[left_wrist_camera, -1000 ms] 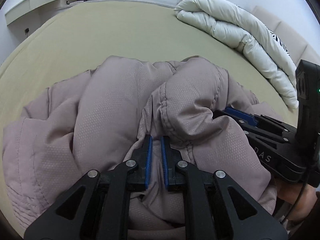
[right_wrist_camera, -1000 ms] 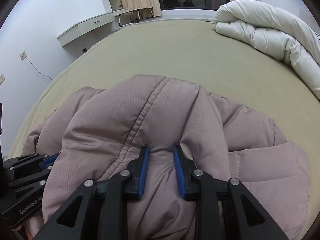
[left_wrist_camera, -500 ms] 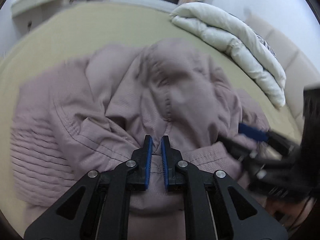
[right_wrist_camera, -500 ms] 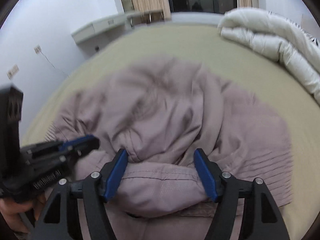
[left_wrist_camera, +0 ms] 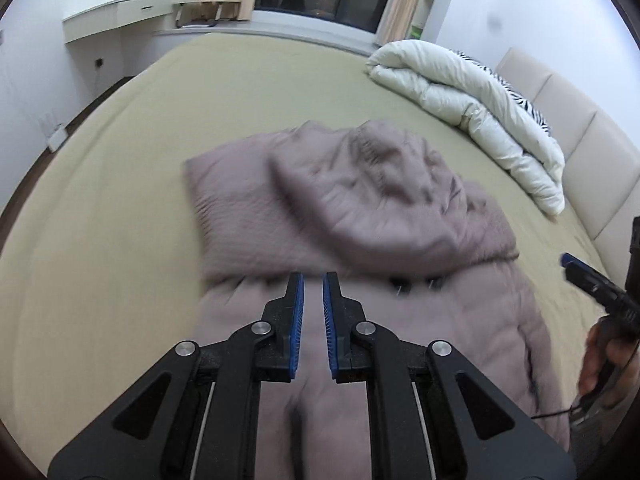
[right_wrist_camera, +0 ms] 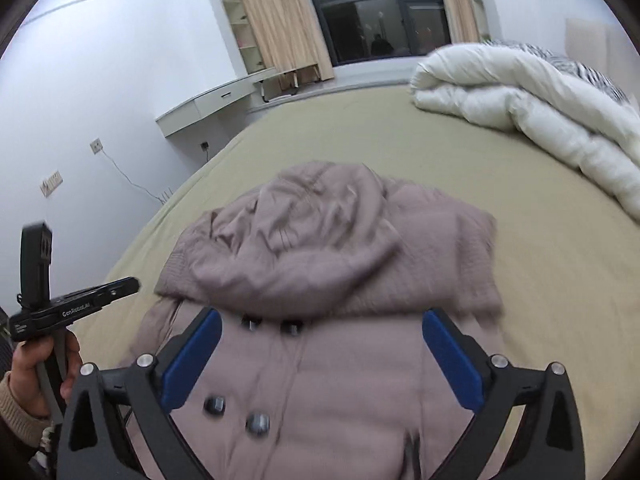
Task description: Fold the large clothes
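Mauve padded coat point(left_wrist_camera: 360, 240) lies on the bed point(left_wrist_camera: 120, 208), spread out in the middle of the mattress, well in from both side edges. Its hood point(right_wrist_camera: 304, 232) is flopped forward over the chest, covering the collar, and the fabric there reads blurry in both views. Dark buttons point(right_wrist_camera: 258, 424) show down the front below the hood.

Left gripper point(left_wrist_camera: 313, 280) hovers over the coat's front, just short of the hood's lower rim; its blue pads point(left_wrist_camera: 297, 320) sit close together with a narrow gap, and nothing is between them. From the right wrist view the same tool point(right_wrist_camera: 100, 292) shows at the bed's left edge, held in a hand point(right_wrist_camera: 44, 372).

Right gripper point(right_wrist_camera: 320, 344) is spread wide above the coat, blue pads point(right_wrist_camera: 192, 356) far apart either side of the button line, gripping nothing. The left wrist view catches its tip point(left_wrist_camera: 592, 280) out by the bed's right edge, a hand point(left_wrist_camera: 608, 360) beneath it.

White duvet point(left_wrist_camera: 472, 112) is bundled at the far right corner, against the beige headboard point(left_wrist_camera: 580, 152). Desk point(right_wrist_camera: 200, 108) and curtains point(right_wrist_camera: 280, 20) stand beyond the bed's far edge.
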Motion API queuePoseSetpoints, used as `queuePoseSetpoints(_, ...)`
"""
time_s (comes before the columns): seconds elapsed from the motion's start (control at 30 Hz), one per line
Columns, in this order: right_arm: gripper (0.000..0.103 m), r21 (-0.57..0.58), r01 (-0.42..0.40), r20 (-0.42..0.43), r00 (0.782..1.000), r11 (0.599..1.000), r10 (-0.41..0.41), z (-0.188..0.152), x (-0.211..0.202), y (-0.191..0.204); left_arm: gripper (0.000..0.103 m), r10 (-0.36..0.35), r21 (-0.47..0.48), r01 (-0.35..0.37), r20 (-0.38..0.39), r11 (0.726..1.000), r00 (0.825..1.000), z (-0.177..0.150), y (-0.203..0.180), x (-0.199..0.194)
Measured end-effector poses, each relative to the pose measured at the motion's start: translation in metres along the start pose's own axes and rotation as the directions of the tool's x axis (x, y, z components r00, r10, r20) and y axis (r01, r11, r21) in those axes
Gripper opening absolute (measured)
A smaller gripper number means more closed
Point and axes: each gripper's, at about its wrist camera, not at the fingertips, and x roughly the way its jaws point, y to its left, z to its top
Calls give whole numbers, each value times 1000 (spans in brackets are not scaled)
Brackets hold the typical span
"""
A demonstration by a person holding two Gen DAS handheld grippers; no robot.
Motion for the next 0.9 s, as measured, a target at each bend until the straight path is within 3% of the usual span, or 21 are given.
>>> queuePoseSetpoints(0.13, 103, 136, 45, -56, 998, 990, -38, -49, -46, -44, 10, 42, -60, -46, -61, 997, 997, -64, 39, -53)
queuePoseSetpoints(0.27, 103, 292, 116, -138, 987, 949, -78, -109, -78, -76, 15, 51, -148, -72, -142, 986, 989, -135, 68, -93)
queuePoseSetpoints(0.33, 103, 335, 144, -160, 983, 931, -94, -132, -92, -85, 33, 48, -166, -77, -168, 983, 985, -161, 73, -104)
queuePoseSetpoints(0.37, 103, 355, 152, -166, 981, 923, -98, -141, -99, -89, 62, 43, -178, -74, -172, 981, 984, -173, 77, -111)
queuePoseSetpoints(0.4, 103, 367, 161, -172, 980, 916, -103, -149, -103, -90, 77, 37, -190, -70, -172, 979, 984, -184, 78, -117)
queuePoseSetpoints(0.67, 103, 404, 162, -218, 973, 900, -77, -185, -127, -99, 77, 0, -155, -39, -244, 987, 970, -236, 77, -142)
queuePoseSetpoints(0.77, 103, 416, 181, -248, 965, 891, -80, -201, -131, -106, 77, -22, -146, -25, -312, 989, 950, -257, 78, -137)
queuePoseSetpoints(0.9, 103, 455, 167, -310, 951, 875, -20, -218, -123, -113, 77, -100, -223, 16, -369, 975, 924, -280, 87, -128)
